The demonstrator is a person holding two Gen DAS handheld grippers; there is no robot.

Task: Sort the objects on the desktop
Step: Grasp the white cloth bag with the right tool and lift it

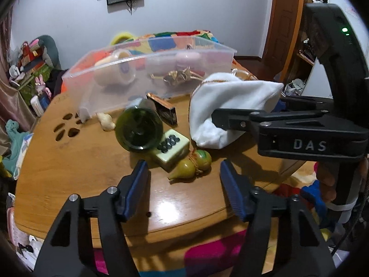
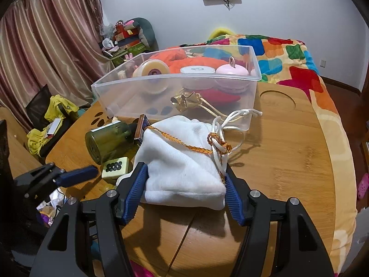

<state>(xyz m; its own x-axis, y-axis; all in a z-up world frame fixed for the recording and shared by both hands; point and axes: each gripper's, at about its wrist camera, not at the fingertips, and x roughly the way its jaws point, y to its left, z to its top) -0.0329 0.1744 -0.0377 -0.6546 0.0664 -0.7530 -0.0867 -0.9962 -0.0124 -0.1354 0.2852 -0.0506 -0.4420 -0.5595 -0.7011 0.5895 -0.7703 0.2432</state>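
Note:
My right gripper point(image 2: 184, 173) is shut on a white drawstring pouch point(image 2: 182, 157), its blue pads pressing both sides near the pouch's base on the wooden table point(image 2: 288, 161). In the left wrist view one right finger point(image 1: 233, 118) lies against the pouch point(image 1: 230, 94). My left gripper point(image 1: 184, 170) is open and low over the table. A small green-yellow gourd point(image 1: 192, 164) lies just past its tips, untouched. Beside the gourd sit a mahjong tile point(image 1: 171, 149) and a green glass bottle point(image 1: 138, 130) on its side.
A clear plastic bin point(image 2: 175, 76) at the back holds a tape roll, a pink round case and a gold ornament. A shiny metal box point(image 1: 165, 110) and a cream figurine point(image 1: 106, 121) lie before it. A colourful blanket point(image 2: 295, 53) lies beyond the table.

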